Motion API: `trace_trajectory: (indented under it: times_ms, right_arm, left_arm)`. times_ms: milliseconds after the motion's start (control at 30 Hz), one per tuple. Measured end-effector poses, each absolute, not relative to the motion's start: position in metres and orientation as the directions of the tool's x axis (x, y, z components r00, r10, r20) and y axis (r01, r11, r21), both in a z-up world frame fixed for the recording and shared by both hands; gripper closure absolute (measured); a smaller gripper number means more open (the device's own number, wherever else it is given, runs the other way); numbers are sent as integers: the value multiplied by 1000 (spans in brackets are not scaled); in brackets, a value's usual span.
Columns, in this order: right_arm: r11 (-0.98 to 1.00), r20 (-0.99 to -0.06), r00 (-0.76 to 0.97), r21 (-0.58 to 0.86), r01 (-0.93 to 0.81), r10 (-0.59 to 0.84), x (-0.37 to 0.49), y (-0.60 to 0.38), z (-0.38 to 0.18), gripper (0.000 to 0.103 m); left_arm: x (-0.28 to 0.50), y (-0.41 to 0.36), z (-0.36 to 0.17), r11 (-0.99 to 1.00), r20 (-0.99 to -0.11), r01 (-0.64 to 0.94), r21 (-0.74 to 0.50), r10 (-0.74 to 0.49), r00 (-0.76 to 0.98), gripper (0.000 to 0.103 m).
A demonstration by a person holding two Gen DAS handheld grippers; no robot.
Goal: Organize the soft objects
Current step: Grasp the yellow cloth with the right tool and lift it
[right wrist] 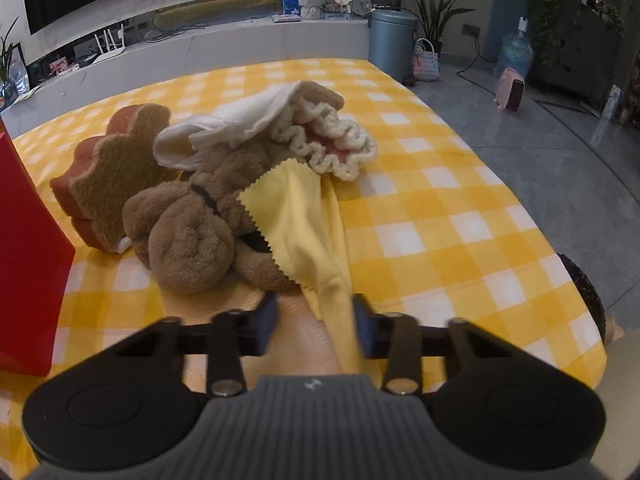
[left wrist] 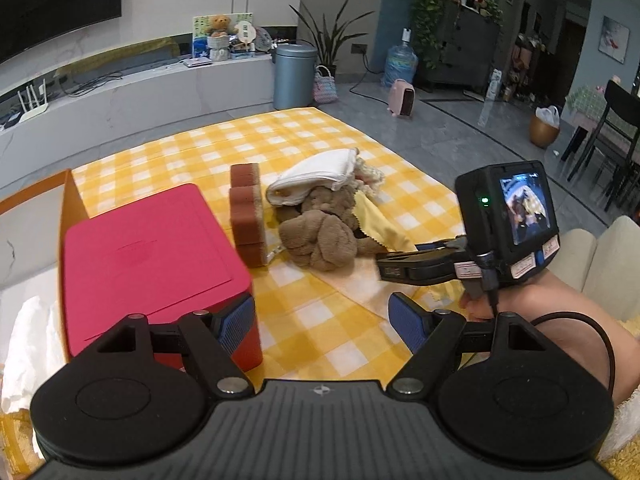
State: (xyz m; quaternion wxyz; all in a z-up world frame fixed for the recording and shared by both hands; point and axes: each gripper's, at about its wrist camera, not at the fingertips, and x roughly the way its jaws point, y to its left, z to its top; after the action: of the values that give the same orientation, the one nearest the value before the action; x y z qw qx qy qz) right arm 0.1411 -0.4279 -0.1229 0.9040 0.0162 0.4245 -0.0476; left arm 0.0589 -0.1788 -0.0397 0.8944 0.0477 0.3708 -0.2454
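Note:
A pile of soft things lies on the yellow checked tablecloth [right wrist: 440, 216]: a brown plush toy [right wrist: 188, 240], two brown sponges [right wrist: 116, 176], a white cloth [right wrist: 224, 128], a cream crocheted piece [right wrist: 340, 148] and a yellow zigzag-edged cloth [right wrist: 296, 216]. My right gripper [right wrist: 316, 326] is low over the near end of the yellow cloth. The strip runs between its fingers and lies against the right pad, while the left pad stands clear. My left gripper [left wrist: 322, 324] is open with nothing in it, next to the corner of a red box [left wrist: 152, 256]. The left view shows the right gripper [left wrist: 386, 266] beside the plush toy [left wrist: 320, 236].
An orange-rimmed container [left wrist: 36, 200] with white material [left wrist: 32, 340] stands left of the red box. A peach cloth [left wrist: 360, 284] lies under the pile's near side. The table's right edge drops to grey floor. A cream cushion [left wrist: 608, 256] is at the right.

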Motion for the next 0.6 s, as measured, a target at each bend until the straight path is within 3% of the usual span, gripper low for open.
trace_trajectory:
  times_ms: [200, 433, 600]
  right_arm:
    - [996, -805, 591, 3, 93, -52, 139, -427, -118, 97]
    - [995, -809, 587, 40, 91, -21, 131, -426, -103, 102]
    - [992, -763, 646, 67, 106, -17, 118, -436, -78, 102]
  left_arm:
    - [59, -169, -37, 879, -679, 464, -105, -405, 612, 14]
    - [62, -174, -36, 879, -703, 469, -89, -389, 596, 14]
    - [66, -187, -36, 873, -729, 478, -96, -389, 564, 14]
